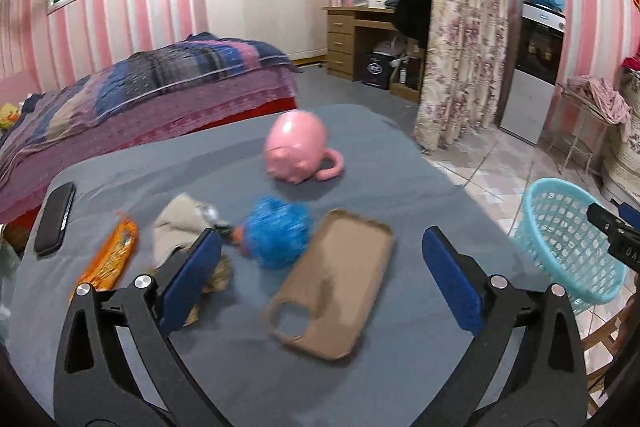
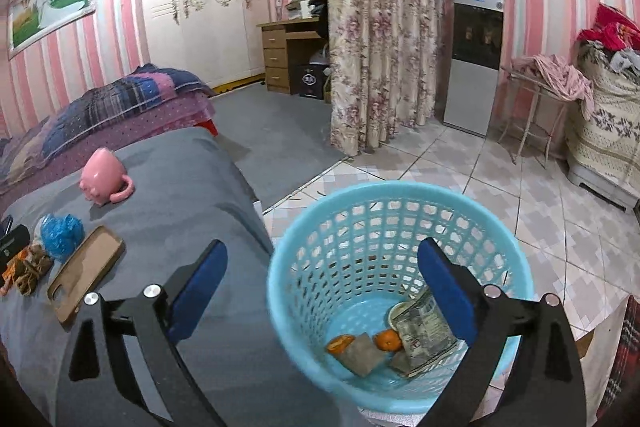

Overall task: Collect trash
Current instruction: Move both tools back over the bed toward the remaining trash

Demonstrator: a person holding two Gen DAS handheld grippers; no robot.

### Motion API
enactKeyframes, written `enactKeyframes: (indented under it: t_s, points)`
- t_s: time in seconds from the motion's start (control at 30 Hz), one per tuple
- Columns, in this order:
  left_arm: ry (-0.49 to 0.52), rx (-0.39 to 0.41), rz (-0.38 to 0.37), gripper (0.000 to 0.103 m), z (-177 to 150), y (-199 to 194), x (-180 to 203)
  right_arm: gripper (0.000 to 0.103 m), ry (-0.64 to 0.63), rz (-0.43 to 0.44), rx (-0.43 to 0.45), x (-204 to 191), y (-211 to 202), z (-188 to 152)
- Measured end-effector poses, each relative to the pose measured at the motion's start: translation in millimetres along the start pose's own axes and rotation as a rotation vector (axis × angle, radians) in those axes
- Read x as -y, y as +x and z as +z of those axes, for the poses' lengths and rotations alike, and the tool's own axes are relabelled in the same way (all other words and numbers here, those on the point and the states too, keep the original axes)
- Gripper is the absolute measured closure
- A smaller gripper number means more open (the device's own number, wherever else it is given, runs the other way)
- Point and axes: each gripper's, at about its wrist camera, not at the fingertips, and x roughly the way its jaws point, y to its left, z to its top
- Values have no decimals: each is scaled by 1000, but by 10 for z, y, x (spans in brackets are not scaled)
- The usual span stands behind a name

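Note:
A light blue basket [image 2: 400, 227] stands on the floor beside the grey-covered table [image 2: 180, 195]; it also shows in the left wrist view [image 1: 560, 227]. Inside lie orange peels [image 2: 387, 340], crumpled paper [image 2: 362, 353] and a printed wrapper [image 2: 424, 327]. My right gripper [image 2: 324, 267] is open and empty above the basket's near rim. My left gripper [image 1: 322, 255] is open and empty over the table. Before it lie a blue plastic wad [image 1: 276, 233], a beige crumpled tissue [image 1: 180, 223], an orange wrapper [image 1: 112, 255] and brown scraps [image 1: 218, 273].
A brown phone case [image 1: 332, 287], an upturned pink mug [image 1: 298, 147] and a black phone [image 1: 56, 219] lie on the table. A bed [image 1: 140, 91] is behind it. A floral curtain [image 2: 380, 55], water dispenser [image 2: 476, 55] and tiled floor [image 2: 540, 207] lie to the right.

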Motion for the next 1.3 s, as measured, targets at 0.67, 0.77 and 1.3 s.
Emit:
enactKeyframes:
  t_s: [0.67,0.77,1.3]
  points:
    - [-126,-46,158,6,-482,-321,-1484,9,-103,109,28,-1069,-148,-135]
    - [-119,-59,200,6,-573,-325,-1668,9,-122,127,20,-1232,-124,-172]
    - [-197,-163,240,6,-837,31,-2400,9,-251,202,-32,-2001,83,-370]
